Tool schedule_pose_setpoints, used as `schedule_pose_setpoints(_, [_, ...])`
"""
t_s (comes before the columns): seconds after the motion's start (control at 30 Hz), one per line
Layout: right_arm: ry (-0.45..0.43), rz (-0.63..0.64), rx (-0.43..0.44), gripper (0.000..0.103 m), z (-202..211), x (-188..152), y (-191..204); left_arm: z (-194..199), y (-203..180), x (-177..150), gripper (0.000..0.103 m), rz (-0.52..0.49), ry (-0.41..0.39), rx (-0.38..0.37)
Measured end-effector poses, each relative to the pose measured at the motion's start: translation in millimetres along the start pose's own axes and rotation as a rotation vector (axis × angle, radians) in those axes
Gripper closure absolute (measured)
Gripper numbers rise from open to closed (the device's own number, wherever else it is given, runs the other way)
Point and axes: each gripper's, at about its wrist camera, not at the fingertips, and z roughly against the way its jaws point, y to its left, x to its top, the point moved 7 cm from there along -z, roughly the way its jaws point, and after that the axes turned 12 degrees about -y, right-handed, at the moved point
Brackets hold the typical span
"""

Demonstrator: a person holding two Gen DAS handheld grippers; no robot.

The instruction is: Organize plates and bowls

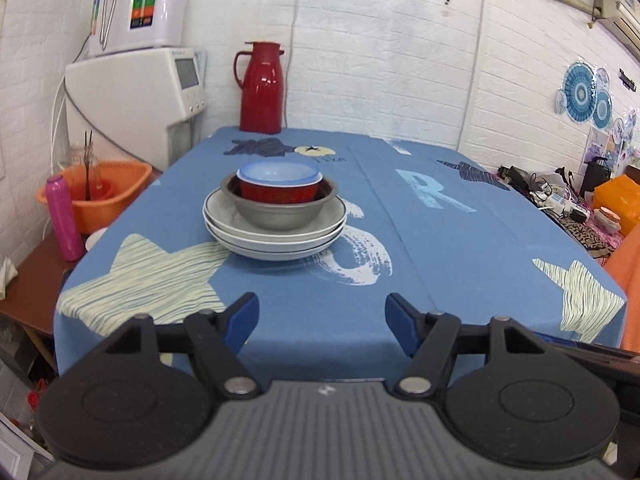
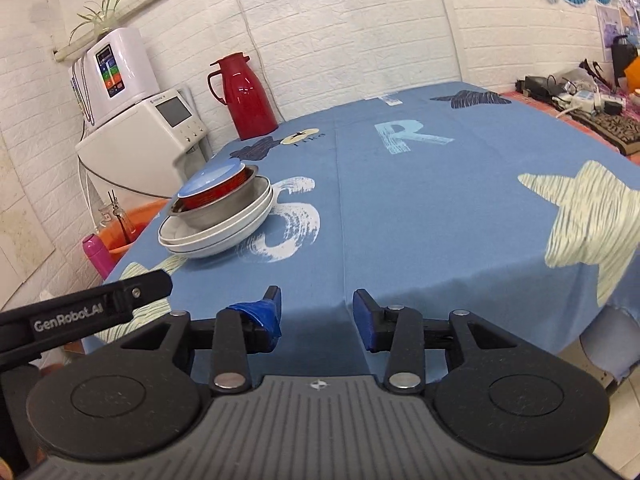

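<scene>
Plates and bowls already sit in one nested pile on the blue tablecloth (image 1: pixel 400 240), toward the table's left side as I look from both wrist cameras. At the bottom I count what look like three white plates (image 1: pixel 274 236); a grey metal bowl (image 1: pixel 280 208) rests in the top plate, a red bowl (image 1: pixel 278 195) sits inside that, and a pale blue bowl (image 1: pixel 279 172) is nested in the red one. From the right wrist view the pile reads the same, blue bowl (image 2: pixel 212 178) on top.

I see no other dishes loose on the cloth, so I judge the stacking itself finished or nearly so. What could remain is moving the pile somewhere, though nothing here tells me where. A red thermos (image 1: pixel 261 88) stands at the far edge by the wall, well apart from the pile.

Both tools hang back over the near table edge, pointing forward across the cloth. My left gripper (image 1: pixel 322 320) has its blue-padded fingers spread wide with nothing between them, aimed roughly at the pile. My right gripper (image 2: pixel 317 314) is also parted and empty, somewhat narrower, and points right of the pile at bare cloth. Neither touches a dish.
</scene>
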Motion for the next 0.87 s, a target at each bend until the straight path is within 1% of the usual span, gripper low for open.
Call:
schedule_pose_setpoints(0.13, [0.001, 0.015, 0.002, 0.078, 2.8, -3.5, -0.8, -5.5, -3.7, -5.7, 0.035, 0.001, 0.036, -0.009])
schedule_pose_setpoints(0.3, [0.012, -0.004, 0.029, 0.078, 7.3, -11.4, -2.7, -6.6, 0.1, -7.0, 0.035, -0.011, 0.034, 0.027])
schedule_pose_setpoints(0.5, [0.041, 0.002, 0.032, 0.077, 1.7, -20.4, 1.3, -8.6, -1.0, -11.8, 0.035, -0.037, 0.051, 0.028])
schedule_pose_setpoints(0.63, [0.051, 0.010, 0.029, 0.077, 0.8, -25.5, 3.0, -7.1, -3.4, -12.8, 0.035, -0.070, 0.023, 0.047])
schedule_pose_setpoints(0.87, [0.062, 0.014, 0.035, 0.076, 1.0, -28.8, 6.7, -6.0, -1.5, -12.3, 0.035, -0.067, 0.020, 0.058])
